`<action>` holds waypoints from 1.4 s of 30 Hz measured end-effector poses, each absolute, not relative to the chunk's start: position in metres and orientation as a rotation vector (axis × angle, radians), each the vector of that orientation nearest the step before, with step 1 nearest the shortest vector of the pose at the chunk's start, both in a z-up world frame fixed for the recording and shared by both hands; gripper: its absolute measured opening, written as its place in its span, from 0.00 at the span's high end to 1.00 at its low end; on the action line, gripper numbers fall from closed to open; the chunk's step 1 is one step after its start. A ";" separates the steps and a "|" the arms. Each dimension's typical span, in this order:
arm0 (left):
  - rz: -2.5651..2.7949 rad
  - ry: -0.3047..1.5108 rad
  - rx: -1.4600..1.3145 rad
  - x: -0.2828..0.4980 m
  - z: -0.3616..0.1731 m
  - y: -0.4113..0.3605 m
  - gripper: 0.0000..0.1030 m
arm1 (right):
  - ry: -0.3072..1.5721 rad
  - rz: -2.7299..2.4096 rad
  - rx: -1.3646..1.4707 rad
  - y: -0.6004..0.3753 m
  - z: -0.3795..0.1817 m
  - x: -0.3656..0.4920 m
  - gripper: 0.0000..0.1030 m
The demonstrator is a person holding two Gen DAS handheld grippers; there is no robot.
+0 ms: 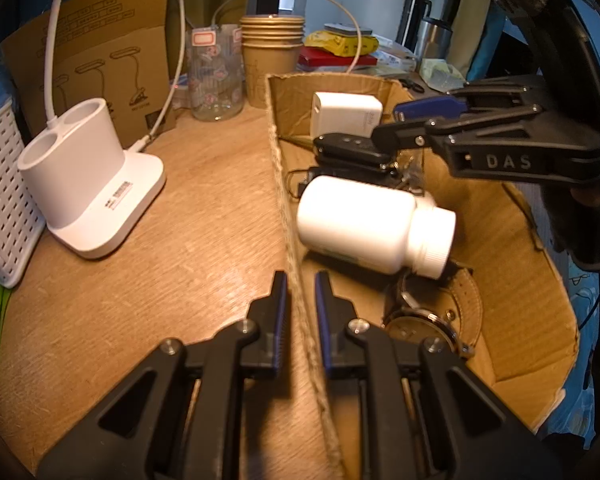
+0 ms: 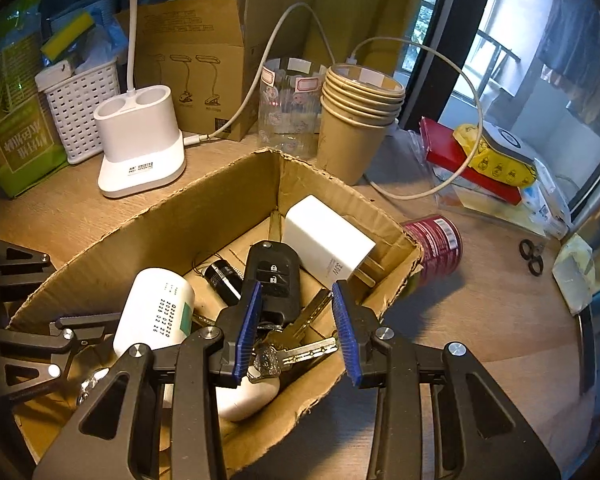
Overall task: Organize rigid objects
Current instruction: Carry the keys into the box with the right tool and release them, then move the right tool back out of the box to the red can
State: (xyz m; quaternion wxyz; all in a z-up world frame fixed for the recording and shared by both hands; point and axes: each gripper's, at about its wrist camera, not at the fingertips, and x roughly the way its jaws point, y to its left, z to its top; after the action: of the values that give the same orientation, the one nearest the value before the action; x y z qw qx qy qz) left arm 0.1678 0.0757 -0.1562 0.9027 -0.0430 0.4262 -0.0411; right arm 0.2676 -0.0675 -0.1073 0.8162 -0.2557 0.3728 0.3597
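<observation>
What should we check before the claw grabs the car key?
1. Left gripper clamped on the box wall, steadying it: ok.
2. Fob lies between the right gripper's fingers: ok.
3. Both pads pressing the fob: not ok; the jaws stand wider than the fob, with a gap on one side.
4. Keys on the ring free of the bottle and other things underneath: cannot tell.
</observation>
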 end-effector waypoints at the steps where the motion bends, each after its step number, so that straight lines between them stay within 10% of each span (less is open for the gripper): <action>1: -0.085 0.881 -0.089 0.168 -0.156 0.076 0.86 | 0.794 0.767 -0.542 -0.068 -0.107 0.267 0.63; 42: -0.085 0.881 -0.089 0.168 -0.156 0.076 0.85 | 0.743 0.554 -0.102 -0.153 -0.077 0.335 0.38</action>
State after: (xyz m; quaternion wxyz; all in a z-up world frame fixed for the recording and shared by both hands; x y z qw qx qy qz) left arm 0.1677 0.0757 -0.1562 0.9027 -0.0430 0.4262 -0.0413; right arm 0.3350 -0.1526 -0.0768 0.8933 -0.0493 0.3580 0.2673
